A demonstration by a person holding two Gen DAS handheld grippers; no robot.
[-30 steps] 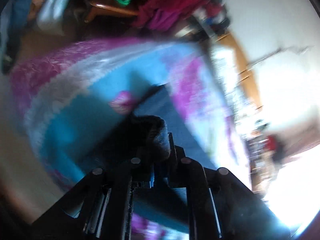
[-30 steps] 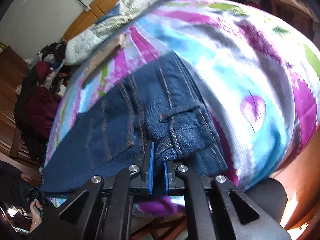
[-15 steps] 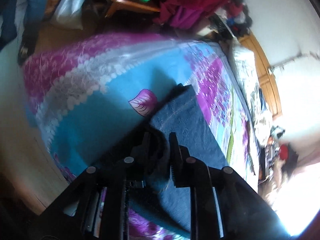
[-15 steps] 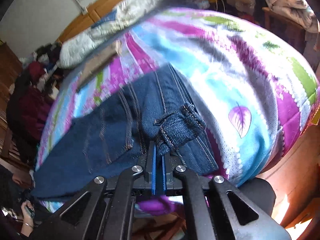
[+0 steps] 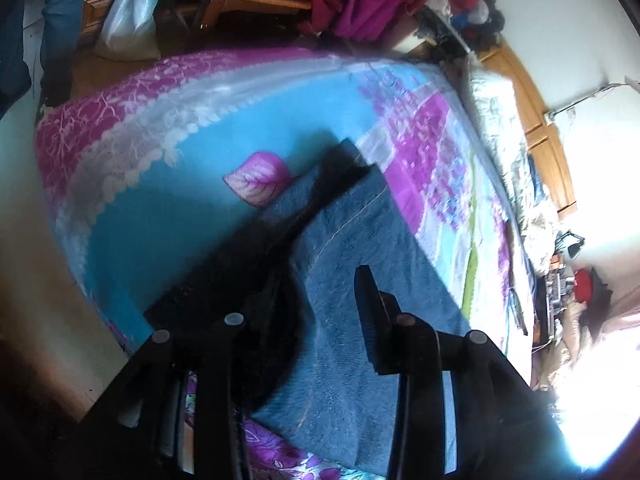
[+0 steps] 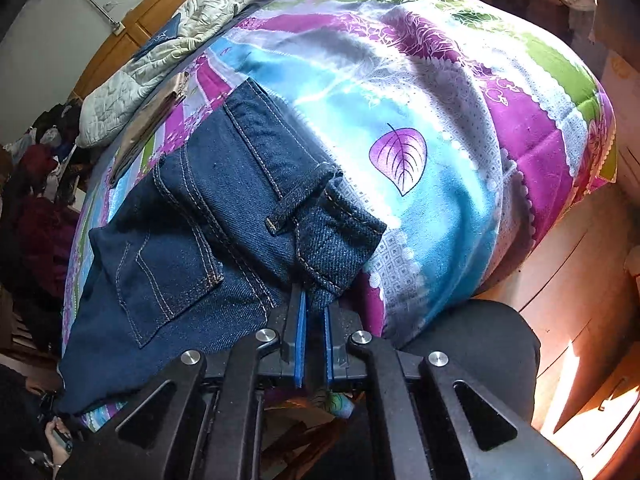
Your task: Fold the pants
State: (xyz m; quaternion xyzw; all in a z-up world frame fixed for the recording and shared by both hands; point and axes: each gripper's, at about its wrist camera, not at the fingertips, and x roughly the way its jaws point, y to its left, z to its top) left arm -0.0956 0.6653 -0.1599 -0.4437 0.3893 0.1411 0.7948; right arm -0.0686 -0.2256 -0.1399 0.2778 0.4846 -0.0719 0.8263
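- Jeans [image 6: 192,216] lay on the bed [image 6: 440,184], on its patterned bedspread, near the close edge; back pocket up in the right view.
- Right hand-held gripper [image 6: 315,312] was clamped on the waistband [image 6: 336,240] corner at the belt loop, blue pads nearly together with denim between. Likely pinning that corner so the fold line held.
- Left hand-held gripper [image 5: 320,300] was spread wide over the denim, nothing between its fingers. Looked like it had let go, or hadn't yet grabbed.
- Left view: dark, blurred fabric by the left finger; couldn't tell whether it was shadow or a folded layer.
- Leg ends cut off by the frame in both views, so fold count unclear.
- Quilt [image 6: 168,52] sat beyond the jeans, well apart.
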